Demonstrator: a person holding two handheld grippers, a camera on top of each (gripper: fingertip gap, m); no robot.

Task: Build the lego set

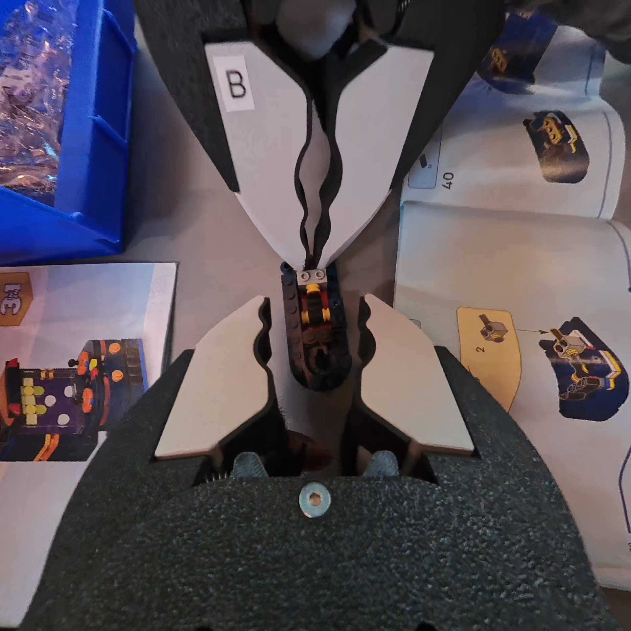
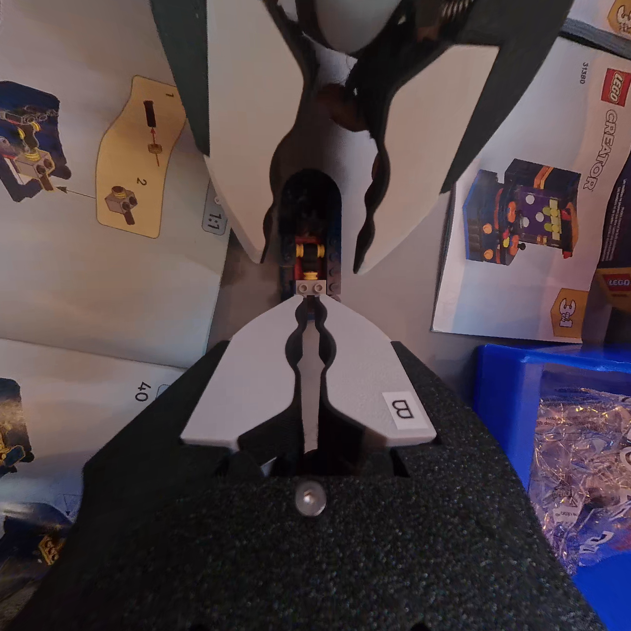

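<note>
A small dark blue brick model (image 1: 316, 341) with red, yellow and black parts inside lies lengthwise between my two grippers. A light grey brick (image 1: 311, 276) sits at its far end. My left gripper (image 1: 314, 299) is open. Its pads stand either side of the model with a gap on each side. My right gripper (image 2: 309, 297) is shut on a thin dark pin that sticks out of the grey brick (image 2: 310, 287). In the left wrist view the right gripper (image 1: 311, 264) comes in from the top. In the right wrist view the open left gripper (image 2: 307, 264) straddles the model (image 2: 309, 218).
A blue bin (image 1: 88, 153) with clear plastic bags stands at the upper left, and also shows in the right wrist view (image 2: 505, 392). An open instruction booklet (image 1: 512, 266) lies to the right. A second booklet with a picture on its cover (image 1: 85, 341) lies to the left. Left and right tips are no more than a few centimetres apart.
</note>
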